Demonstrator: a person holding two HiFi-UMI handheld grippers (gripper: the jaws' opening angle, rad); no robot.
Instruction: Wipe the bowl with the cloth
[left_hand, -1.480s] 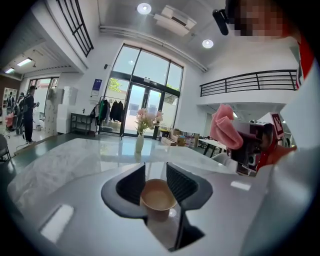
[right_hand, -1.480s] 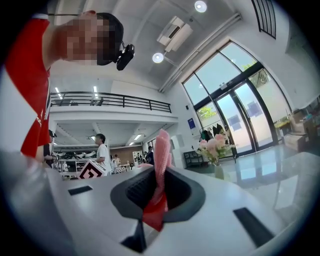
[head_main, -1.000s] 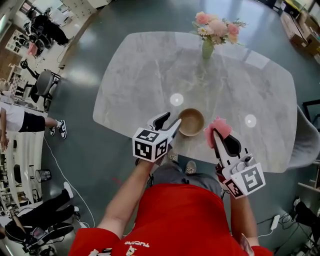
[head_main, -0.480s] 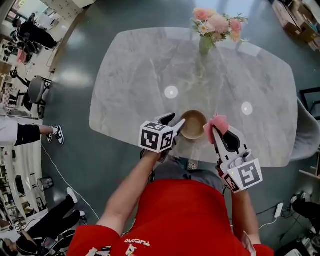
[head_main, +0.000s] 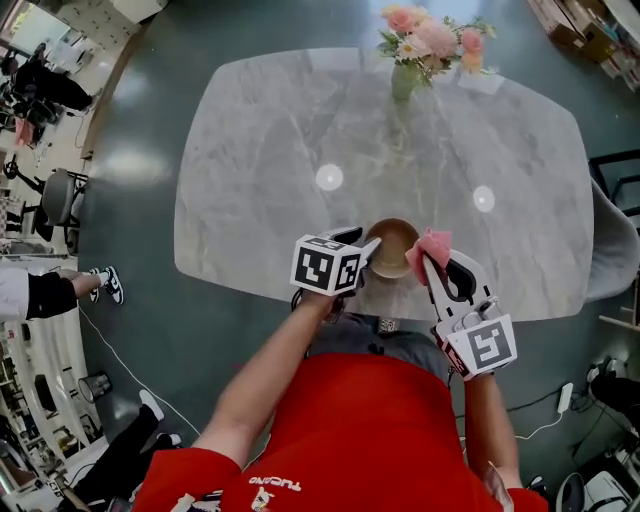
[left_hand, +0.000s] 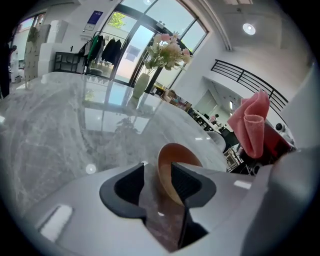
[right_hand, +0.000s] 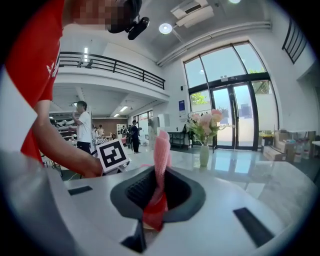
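The bowl (head_main: 392, 246) is round, brown and smooth, like wood. It sits on the near side of a big gray stone table (head_main: 270, 150) with pale wavy lines, close to its edge. The table top is shiny.

The left gripper (head_main: 362, 240) has its jaws wide apart, one on each side of the bowl's thin rim. In the left gripper view, the bowl (left_hand: 172, 155) stands between two black ribbed pads (left_hand: 187, 184). There is a clear gap on the outer side. I cannot tell if the inner pad touches the bowl. The jaws hide the bowl's lower part.

The right gripper (head_main: 432, 262) pinches the cloth (head_main: 434, 244) just beside the bowl. The cloth is pink, soft and fuzzy, and bunched in folds. In the right gripper view, the cloth (right_hand: 161, 150) sticks up from the closed jaws, and its lower end is tucked out of sight.

A green vase (head_main: 403, 82) of pink flowers stands far back.
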